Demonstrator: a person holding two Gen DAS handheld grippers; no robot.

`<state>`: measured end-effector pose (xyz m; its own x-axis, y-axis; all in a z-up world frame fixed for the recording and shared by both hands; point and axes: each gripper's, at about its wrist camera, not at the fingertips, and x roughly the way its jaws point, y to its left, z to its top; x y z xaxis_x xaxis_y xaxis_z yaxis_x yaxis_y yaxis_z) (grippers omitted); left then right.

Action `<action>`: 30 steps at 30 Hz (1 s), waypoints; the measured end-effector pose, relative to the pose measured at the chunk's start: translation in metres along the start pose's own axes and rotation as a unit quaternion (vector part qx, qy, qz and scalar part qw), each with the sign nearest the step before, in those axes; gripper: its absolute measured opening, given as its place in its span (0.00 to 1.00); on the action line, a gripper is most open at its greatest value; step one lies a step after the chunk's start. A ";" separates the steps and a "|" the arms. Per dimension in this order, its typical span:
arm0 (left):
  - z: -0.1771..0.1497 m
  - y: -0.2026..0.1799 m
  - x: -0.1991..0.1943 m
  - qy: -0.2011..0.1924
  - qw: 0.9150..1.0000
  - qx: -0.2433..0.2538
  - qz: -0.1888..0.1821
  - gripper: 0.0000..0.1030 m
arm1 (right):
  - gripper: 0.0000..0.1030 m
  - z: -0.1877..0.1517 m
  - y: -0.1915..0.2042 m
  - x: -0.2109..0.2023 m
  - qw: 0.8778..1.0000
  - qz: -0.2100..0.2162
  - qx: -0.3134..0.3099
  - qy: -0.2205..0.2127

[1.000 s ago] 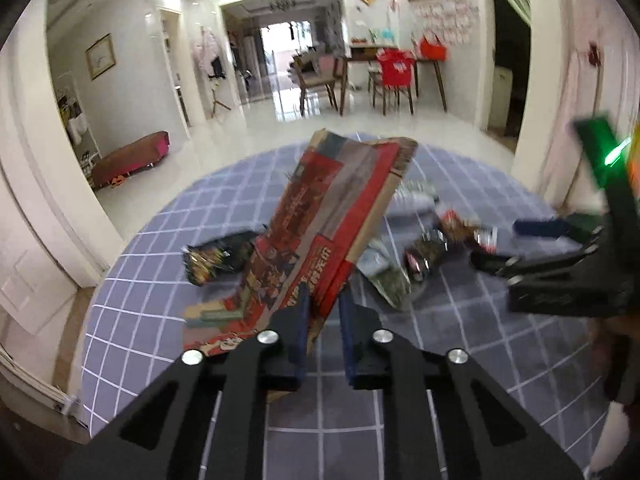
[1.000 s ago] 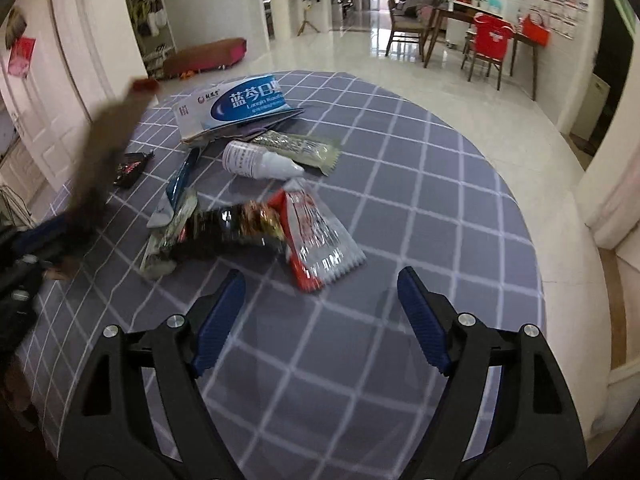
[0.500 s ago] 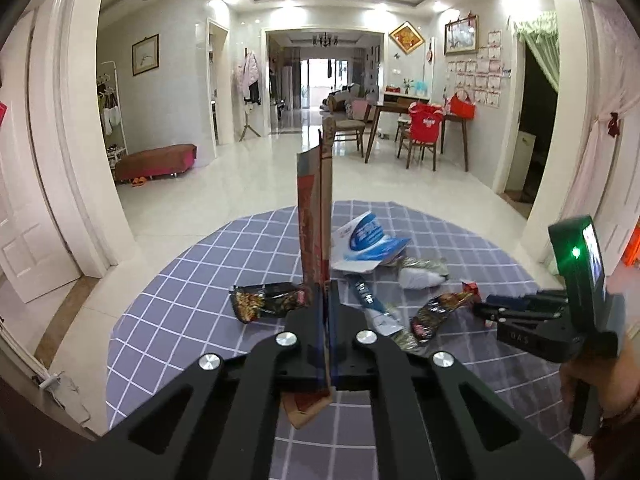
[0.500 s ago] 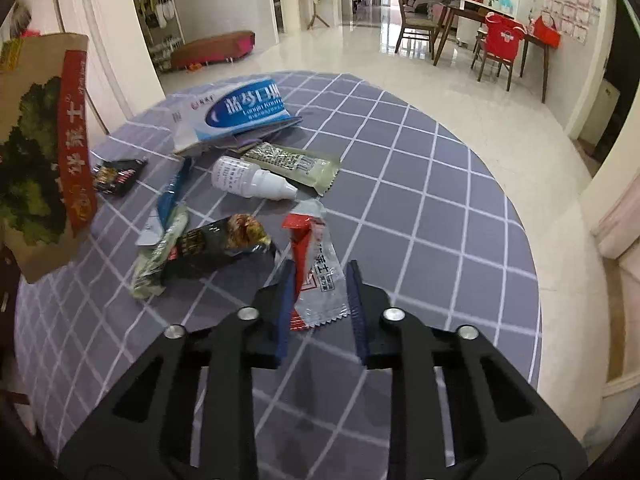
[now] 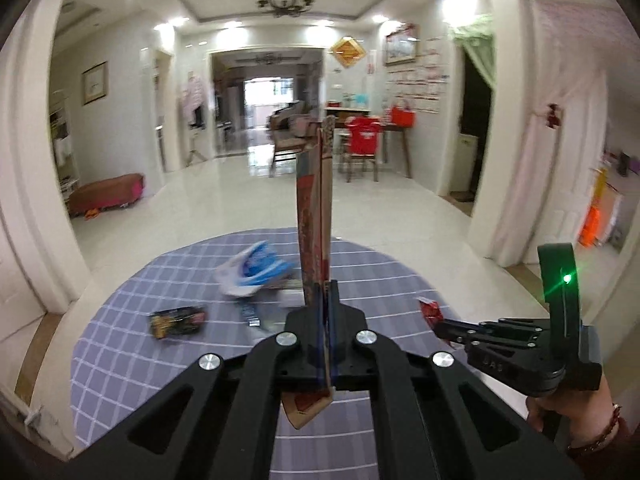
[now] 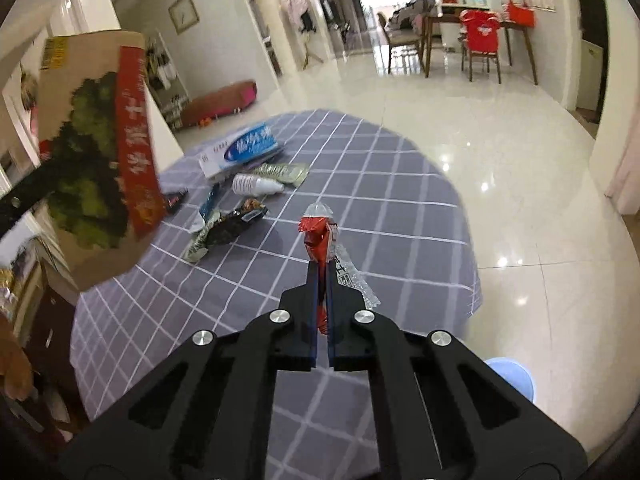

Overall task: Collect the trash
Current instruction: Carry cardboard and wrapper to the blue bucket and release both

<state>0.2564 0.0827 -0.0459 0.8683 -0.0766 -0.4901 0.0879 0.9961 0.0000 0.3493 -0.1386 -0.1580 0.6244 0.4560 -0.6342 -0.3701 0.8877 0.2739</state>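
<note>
Seen from the left wrist, the left tool (image 5: 325, 320) clamps a flattened carton (image 5: 314, 216) edge-on above the table (image 5: 120, 344); it could pivot loose. From the right wrist, the right tool (image 6: 322, 300) pinches a wrapper (image 6: 318, 236) by one edge, lifted clear, which may slip out.

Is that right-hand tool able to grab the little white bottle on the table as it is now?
Probably not yet. The right gripper has its jaws shut on a red wrapper, so it is occupied. The white bottle lies uncovered on the checked tablecloth, so nothing else blocks it.
</note>
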 end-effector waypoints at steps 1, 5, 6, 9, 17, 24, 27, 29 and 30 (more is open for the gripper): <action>0.001 -0.011 0.001 0.001 1.000 0.007 -0.011 0.02 | 0.03 -0.003 -0.008 -0.013 1.000 0.001 0.011 -0.014; 0.004 -0.061 0.005 0.005 0.997 0.032 -0.066 0.02 | 0.03 -0.020 -0.042 -0.059 0.997 -0.008 0.053 -0.057; 0.004 -0.077 0.007 0.007 0.996 0.041 -0.082 0.02 | 0.03 -0.024 -0.051 -0.067 0.996 -0.012 0.062 -0.063; 0.001 -0.118 0.016 0.012 0.991 0.060 -0.116 0.02 | 0.03 -0.043 -0.085 -0.095 0.991 -0.032 0.097 -0.082; -0.032 -0.236 0.068 0.056 0.970 0.091 -0.220 0.02 | 0.03 -0.103 -0.172 -0.126 0.974 -0.092 0.188 -0.084; -0.080 -0.290 0.135 0.107 0.954 0.109 -0.258 0.02 | 0.05 -0.135 -0.223 -0.107 0.962 -0.104 0.243 -0.068; -0.098 -0.301 0.161 0.128 0.951 0.111 -0.259 0.02 | 0.10 -0.146 -0.242 -0.093 0.957 -0.121 0.256 -0.068; -0.110 -0.306 0.178 0.148 0.949 0.114 -0.255 0.02 | 0.24 -0.157 -0.256 -0.079 0.951 -0.129 0.275 -0.052; -0.114 -0.305 0.183 0.154 0.948 0.115 -0.254 0.02 | 0.36 -0.160 -0.260 -0.077 0.950 -0.129 0.280 -0.051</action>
<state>0.3327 -0.2297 -0.2353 0.5051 -0.4923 -0.7089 0.5916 0.7956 -0.1309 0.2876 -0.4145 -0.2964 0.7182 0.1969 -0.6674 0.2104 0.8528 0.4780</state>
